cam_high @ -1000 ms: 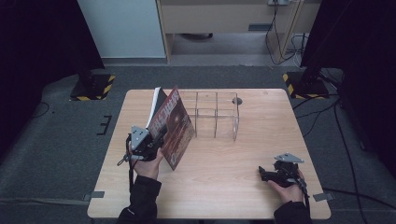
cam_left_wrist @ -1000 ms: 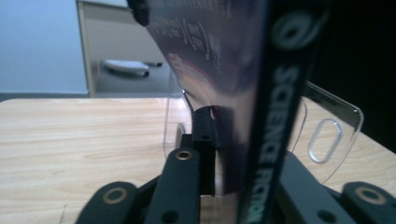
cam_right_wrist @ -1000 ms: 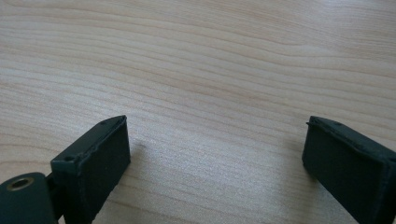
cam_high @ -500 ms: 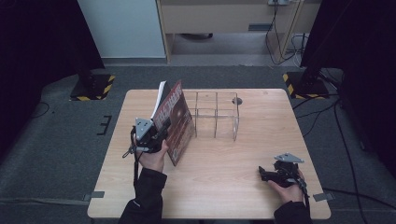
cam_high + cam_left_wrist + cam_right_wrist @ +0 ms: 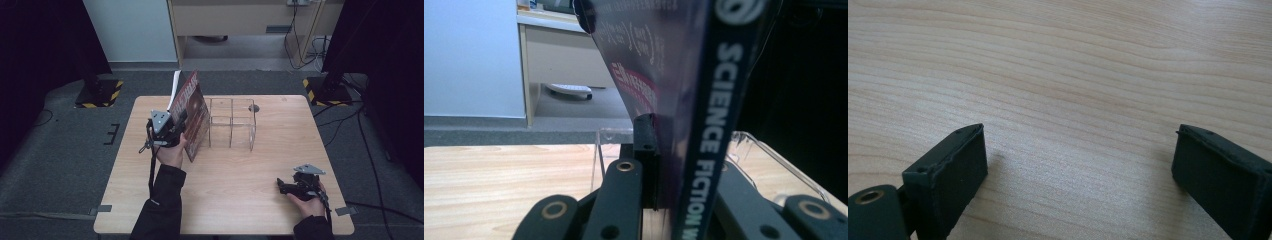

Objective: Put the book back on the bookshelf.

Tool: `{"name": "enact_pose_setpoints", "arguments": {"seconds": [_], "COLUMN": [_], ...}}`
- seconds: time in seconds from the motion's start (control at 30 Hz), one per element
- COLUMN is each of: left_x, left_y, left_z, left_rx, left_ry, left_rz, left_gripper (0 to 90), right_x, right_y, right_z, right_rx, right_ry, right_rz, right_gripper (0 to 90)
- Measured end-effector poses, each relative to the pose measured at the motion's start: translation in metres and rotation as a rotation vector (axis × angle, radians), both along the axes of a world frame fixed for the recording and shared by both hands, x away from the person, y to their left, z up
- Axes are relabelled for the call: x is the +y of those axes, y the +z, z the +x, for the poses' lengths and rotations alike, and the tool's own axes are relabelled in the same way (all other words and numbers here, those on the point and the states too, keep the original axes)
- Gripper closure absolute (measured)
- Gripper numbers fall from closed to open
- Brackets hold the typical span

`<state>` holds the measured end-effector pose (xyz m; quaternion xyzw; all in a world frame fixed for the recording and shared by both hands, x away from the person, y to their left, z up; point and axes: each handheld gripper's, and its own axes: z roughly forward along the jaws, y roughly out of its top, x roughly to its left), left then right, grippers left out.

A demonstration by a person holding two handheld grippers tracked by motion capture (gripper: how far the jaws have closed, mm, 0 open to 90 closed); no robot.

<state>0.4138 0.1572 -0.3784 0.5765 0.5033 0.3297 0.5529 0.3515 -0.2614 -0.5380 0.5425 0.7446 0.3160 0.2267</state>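
Change from earlier: the left gripper [image 5: 172,131] with the science fiction book [image 5: 192,112] has moved up and nearer to the clear acrylic rack [image 5: 232,122]; a second ago the book stood lower and further toward the person. The right gripper [image 5: 292,187] stays at the same place.
Book, place: held above the counter [image 5: 250,200], just beside the left end of the rack; whether it touches the rack I cannot tell.
Book, direction: its long axis stands nearly upright, with the top leaning away from the person. The red cover faces the rack side, and white pages show at the top edge.
Left fingers: they pinch the lower part of the book [image 5: 684,100], one finger [image 5: 646,150] pressed flat on the cover.
Right fingers: spread wide, nothing between them, low over bare wood well apart from the rack.
Left gripper view alone: the spine text "SCIENCE FICTION" running along the long axis, and the rack wall [image 5: 599,150] behind the book.
High view alone: the three compartments of the rack and the small round hole [image 5: 254,108] in the counter behind it.
Right gripper view alone: the wood grain [image 5: 1073,100] close up between the two finger pads [image 5: 953,170].
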Motion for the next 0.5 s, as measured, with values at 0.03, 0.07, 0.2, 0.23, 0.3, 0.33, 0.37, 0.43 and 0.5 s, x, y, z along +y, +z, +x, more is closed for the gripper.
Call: {"name": "enact_pose_setpoints", "arguments": {"seconds": [0.03, 0.07, 0.2, 0.23, 0.3, 0.33, 0.37, 0.43, 0.5], "left_x": [-0.001, -0.002, -0.004, -0.004, -0.003, -0.003, -0.003, -0.004, -0.004], "left_y": [0.0, -0.001, -0.005, -0.006, -0.009, -0.01, -0.01, -0.012, -0.013], "left_z": [0.003, 0.005, 0.011, 0.012, 0.014, 0.015, 0.015, 0.016, 0.017], "left_rx": [-0.001, -0.005, -0.006, -0.004, -0.004, -0.008, -0.011, -0.022, -0.024], "left_ry": [0.004, 0.01, 0.029, 0.032, 0.041, 0.048, 0.055, 0.068, 0.077], "left_rz": [0.0, 0.003, 0.023, 0.025, 0.024, 0.022, 0.021, 0.028, 0.035], "left_gripper": [83.6, 83.6, 83.6, 83.6, 83.6, 83.6, 83.6, 83.6, 83.6], "right_x": [0.0, 0.0, 0.0, 0.0, 0.0, 0.0, 0.0, 0.0, 0.0], "right_y": [0.0, 0.0, 0.0, 0.0, 0.0, 0.0, 0.0, 0.0, 0.0], "right_z": [0.0, 0.0, 0.0, 0.0, 0.0, 0.0, 0.0, 0.0, 0.0], "right_rx": [0.0, -0.001, 0.0, 0.0, 0.0, -0.001, -0.001, 0.0, 0.001], "right_ry": [0.0, -0.003, 0.0, 0.001, 0.001, -0.002, -0.002, 0.001, 0.001], "right_rz": [0.0, 0.002, 0.0, 0.0, 0.0, 0.001, 0.001, 0.0, -0.001], "right_gripper": [7.8, 7.8, 7.8, 7.7, 7.7, 7.8, 7.8, 7.7, 7.8]}}
